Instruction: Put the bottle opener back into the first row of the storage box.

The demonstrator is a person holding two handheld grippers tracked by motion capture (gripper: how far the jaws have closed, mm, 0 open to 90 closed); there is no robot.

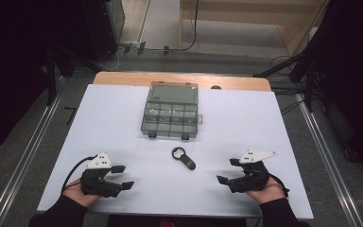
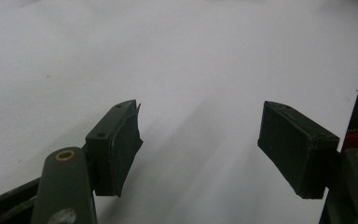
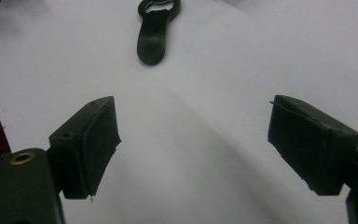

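A black bottle opener [image 1: 184,158] lies flat on the white table [image 1: 113,123], near the middle and toward the front. Behind it stands a clear compartment box [image 1: 172,112] with its lid shut and two black latches at its front. My left gripper [image 1: 123,177] rests at the front left, held by a hand, open and empty; its pads [image 2: 116,147] stand wide over bare table. At the front right my right gripper [image 1: 229,170] is open too, nothing between its pads [image 3: 86,144]. The bottle opener [image 3: 154,29] lies ahead of it, handle toward the jaws.
The table's wooden far edge [image 1: 179,78] shows beyond the white sheet. Metal rails [image 1: 326,156] run along both sides on the floor. Cables and dark equipment [image 1: 99,28] sit behind the table.
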